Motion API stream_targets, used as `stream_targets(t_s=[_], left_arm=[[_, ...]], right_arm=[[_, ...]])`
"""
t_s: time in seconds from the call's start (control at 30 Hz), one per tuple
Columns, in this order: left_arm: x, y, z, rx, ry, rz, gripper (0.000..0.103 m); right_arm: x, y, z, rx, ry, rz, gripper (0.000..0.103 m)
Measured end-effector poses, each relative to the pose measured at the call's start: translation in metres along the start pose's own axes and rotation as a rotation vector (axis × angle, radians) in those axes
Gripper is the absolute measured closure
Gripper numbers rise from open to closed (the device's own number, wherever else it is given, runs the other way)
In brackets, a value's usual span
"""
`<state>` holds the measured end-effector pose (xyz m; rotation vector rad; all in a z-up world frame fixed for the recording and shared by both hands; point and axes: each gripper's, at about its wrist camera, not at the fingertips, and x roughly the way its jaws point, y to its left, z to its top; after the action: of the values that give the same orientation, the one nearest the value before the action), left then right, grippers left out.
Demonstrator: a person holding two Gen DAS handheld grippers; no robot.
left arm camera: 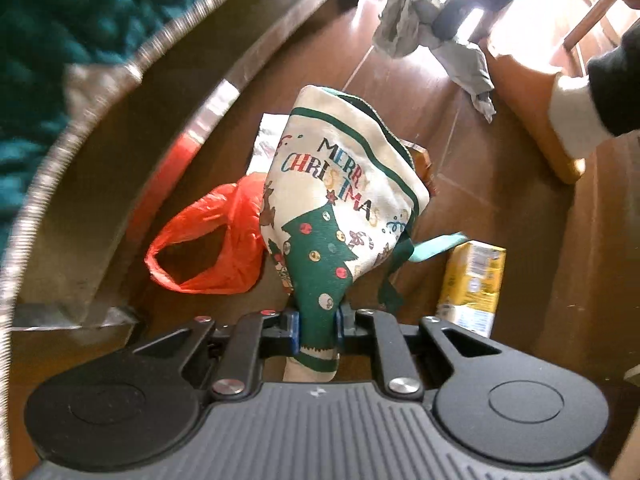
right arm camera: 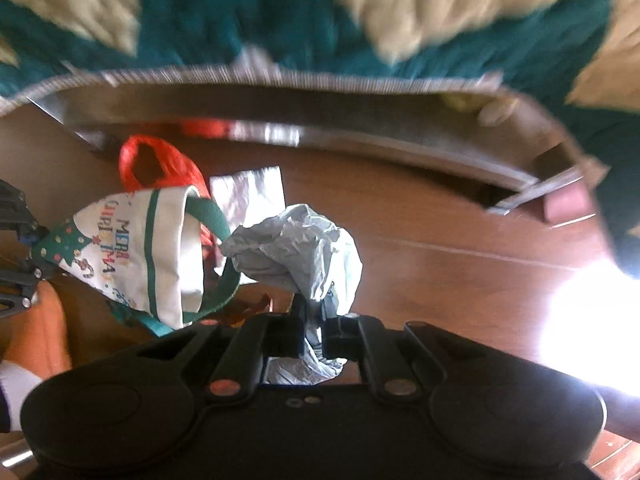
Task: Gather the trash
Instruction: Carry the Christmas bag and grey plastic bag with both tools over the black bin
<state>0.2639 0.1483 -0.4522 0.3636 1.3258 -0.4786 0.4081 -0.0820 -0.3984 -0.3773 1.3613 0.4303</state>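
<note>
L gripper is clamped on the bottom corner of a white-and-green "Merry Christmas" cloth bag, held above a brown wood floor. R gripper pinches a crumpled grey-white paper wad, just beside the bag's mouth. A red plastic bag and yellow carton lie on the floor below.

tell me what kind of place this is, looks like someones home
Probably a living room floor in a home: wood-look floorboards, a shaggy teal and cream rug beyond, and household litter lying about, such as a red plastic bag and a yellow carton.
</note>
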Motion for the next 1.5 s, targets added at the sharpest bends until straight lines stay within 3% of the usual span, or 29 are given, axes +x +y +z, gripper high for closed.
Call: stream_targets(t_s=[0.33,0.67,0.8,1.1,1.5], left_arm=[[-0.122,-0.017,0.027,0.016,-0.099,0.074,0.088],[-0.264,-0.047,0.071,-0.156,-0.285,0.132,0.088],[-0.317,-0.072,0.086,-0.179,-0.363,0.181,0.088],[-0.433,-0.126,0.127,-0.252,-0.522,0.231,0.088],[-0.548,-0.218,0.222,-0.146,-0.745,0.215,0.088]], right_arm=[[-0.156,-0.009,-0.029,0.074,-0.199,0.000,0.098],[-0.322,-0.009,-0.080,0.109,-0.461,-0.065,0.098],[-0.382,-0.013,-0.108,0.104,-0.555,-0.084,0.098],[-0.480,-0.045,-0.159,0.119,-0.756,-0.111,0.098],[-0.590,-0.115,-0.208,0.189,-1.003,-0.256,0.098]])
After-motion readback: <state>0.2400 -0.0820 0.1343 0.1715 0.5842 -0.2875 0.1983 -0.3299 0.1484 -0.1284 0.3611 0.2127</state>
